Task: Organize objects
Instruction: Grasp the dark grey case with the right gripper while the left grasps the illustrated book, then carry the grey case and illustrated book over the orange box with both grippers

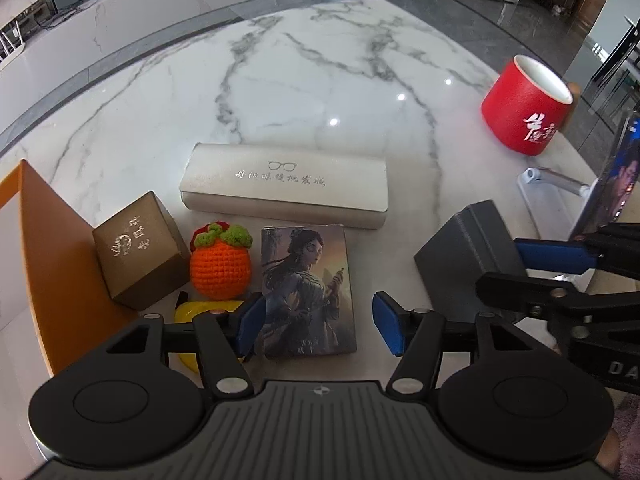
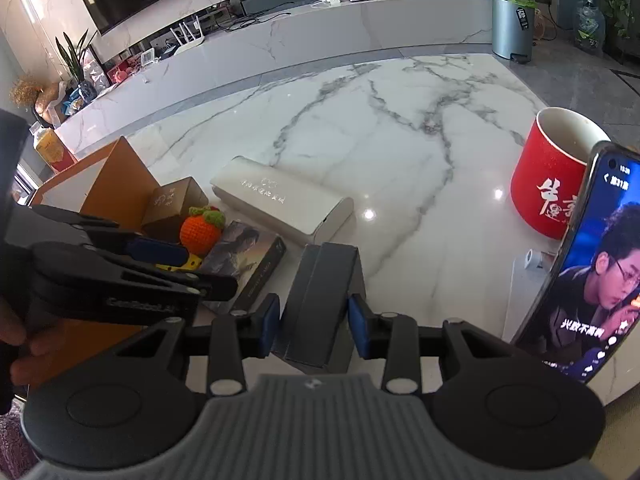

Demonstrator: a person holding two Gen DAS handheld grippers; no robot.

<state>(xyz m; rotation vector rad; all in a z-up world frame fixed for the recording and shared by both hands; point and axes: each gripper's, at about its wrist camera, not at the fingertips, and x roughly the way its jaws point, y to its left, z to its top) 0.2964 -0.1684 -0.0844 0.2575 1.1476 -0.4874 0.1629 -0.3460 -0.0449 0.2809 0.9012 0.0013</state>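
Note:
My left gripper (image 1: 318, 326) is open around the near end of a card box with a woman's picture (image 1: 306, 288), which lies flat on the marble table (image 1: 320, 92). My right gripper (image 2: 314, 324) has its blue pads (image 2: 359, 330) on both sides of a dark grey box (image 2: 320, 300); in the left wrist view that box (image 1: 468, 256) sits right of the card box. A crocheted orange fruit (image 1: 220, 266), a brown cube box (image 1: 140, 252), a yellow item (image 1: 202, 314) and a silver glasses case (image 1: 286, 186) lie near.
An orange open box (image 1: 44, 248) stands at the left. A red mug (image 1: 528, 106) stands at the right. A phone (image 2: 584, 272) playing video leans on a white stand (image 2: 534, 260) at the right edge. A long marble bench (image 2: 280, 40) lies beyond the table.

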